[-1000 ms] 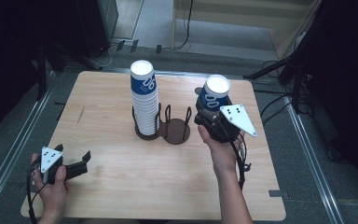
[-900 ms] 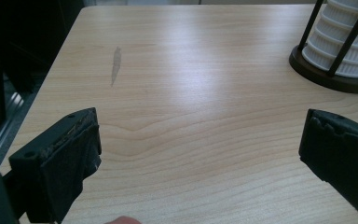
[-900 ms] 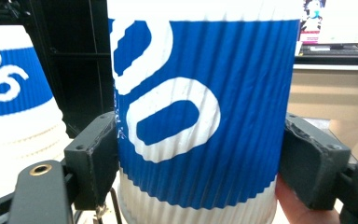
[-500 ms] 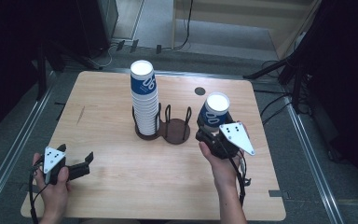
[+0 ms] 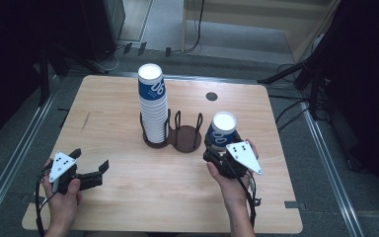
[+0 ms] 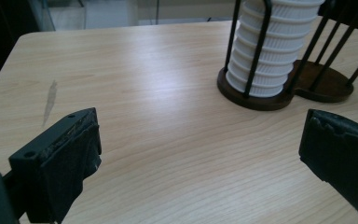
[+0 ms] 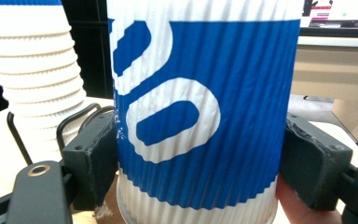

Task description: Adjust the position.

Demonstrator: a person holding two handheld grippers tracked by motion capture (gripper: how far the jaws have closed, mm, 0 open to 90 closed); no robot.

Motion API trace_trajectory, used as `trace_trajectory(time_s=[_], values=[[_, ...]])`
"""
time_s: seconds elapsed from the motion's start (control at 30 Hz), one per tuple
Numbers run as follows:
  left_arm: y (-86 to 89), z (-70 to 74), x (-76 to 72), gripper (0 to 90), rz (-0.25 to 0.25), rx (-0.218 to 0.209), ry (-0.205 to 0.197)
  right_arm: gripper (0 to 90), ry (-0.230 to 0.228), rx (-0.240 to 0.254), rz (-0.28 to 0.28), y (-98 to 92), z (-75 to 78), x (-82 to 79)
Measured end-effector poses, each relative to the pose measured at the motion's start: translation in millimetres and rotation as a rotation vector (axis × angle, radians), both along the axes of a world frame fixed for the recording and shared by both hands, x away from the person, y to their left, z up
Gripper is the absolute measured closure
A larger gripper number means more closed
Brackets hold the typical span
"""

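Wooden tabletop (image 5: 128, 98): right tool (image 5: 220, 157) clamps a ribbed blue-and-white paper cup (image 5: 222, 132) right of the dark two-ring cup holder (image 5: 186, 138), likely for transfer; left tool (image 5: 90, 172) wide, idle.

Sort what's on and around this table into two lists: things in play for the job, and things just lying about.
In play:
- blue-and-white ribbed paper cup, clamped in the right gripper
- tall stack of matching paper cups
- dark wooden two-slot cup holder
- left gripper, open

Lying about:
- round black grommet in the table
- cables on the floor
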State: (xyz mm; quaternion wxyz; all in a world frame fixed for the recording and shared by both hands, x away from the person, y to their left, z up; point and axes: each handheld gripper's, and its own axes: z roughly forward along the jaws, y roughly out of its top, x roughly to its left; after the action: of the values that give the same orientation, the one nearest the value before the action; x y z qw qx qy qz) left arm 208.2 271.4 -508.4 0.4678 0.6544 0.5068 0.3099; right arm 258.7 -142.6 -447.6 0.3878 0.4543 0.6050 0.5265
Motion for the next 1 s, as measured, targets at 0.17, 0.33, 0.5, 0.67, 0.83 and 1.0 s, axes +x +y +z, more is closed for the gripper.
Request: trace_trajectory(time_s=[0.17, 0.33, 0.5, 0.67, 0.83, 1.0], values=[[-8.5, 6.5, 3.8, 0.0, -0.032, -0.018, 0.023, 20.1, -0.008, -0.026, 0.01, 4.4, -3.3, -1.6], [-19.1, 14.2, 8.7, 0.0, -0.096, -0.026, 0.019, 19.8, 0.006, -0.057, 0.016, 14.3, -11.9, -6.0], [-31.1, 24.7, 14.1, 0.0, -0.15, 0.002, 0.013, 19.9, 0.026, -0.06, 0.026, 19.9, -19.7, -6.6], [-44.7, 36.8, 19.4, 0.0, -0.204, -0.019, 0.011, 20.1, 0.041, -0.074, 0.041, 23.9, -25.8, -7.7], [-58.3, 44.2, 18.3, 0.0, -0.259, -0.004, -0.003, 20.5, 0.057, -0.089, 0.064, 26.1, -30.3, -7.8], [-69.6, 47.7, 19.1, 0.0, -0.312, 0.0, 0.005, 20.5, 0.05, -0.12, 0.07, 30.3, -34.2, -9.4]])
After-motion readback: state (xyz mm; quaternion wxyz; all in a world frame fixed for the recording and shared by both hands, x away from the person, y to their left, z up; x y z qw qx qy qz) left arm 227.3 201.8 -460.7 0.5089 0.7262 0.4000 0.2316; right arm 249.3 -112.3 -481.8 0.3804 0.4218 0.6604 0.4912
